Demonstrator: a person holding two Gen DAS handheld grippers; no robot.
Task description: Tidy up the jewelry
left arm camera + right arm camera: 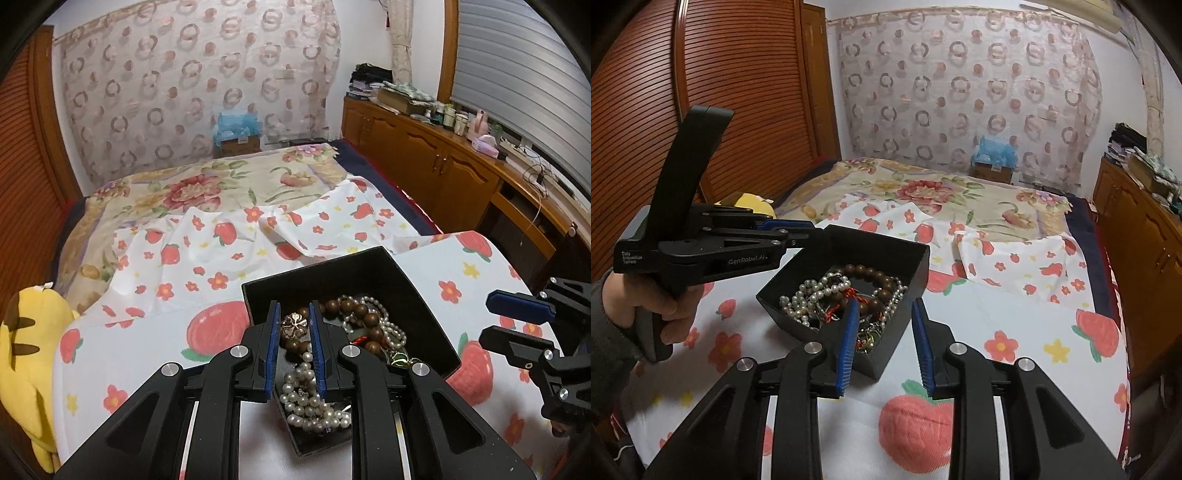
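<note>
Left wrist view first: the black box [332,264] sits at my 6 o'clock on the strawberry-print sheet [177,273], open at the top. It is heaped with pearl strands [306,398] and a wooden bead bracelet [354,308]. My left gripper [294,307] hangs over the box's near-left side with only a narrow gap between its blue pads. A gold flower-shaped piece [294,325] fills nearly all of that gap. I cannot tell whether the pads actually press on it or it simply lies on the beads beneath. A yellow plush toy [29,343] lies at 8 o'clock, at the sheet's edge.

From the right wrist view, the box is at centre with one corner pointing toward me. My right gripper [885,302] stands clearly parted and has hold of nothing. One finger is over the jewelry inside and the other is outside, over the sheet, so the box's near wall runs below the gap. At 9 o'clock a hand [661,299] holds the left gripper's handle, its tips reaching the box's far-left corner.
</note>
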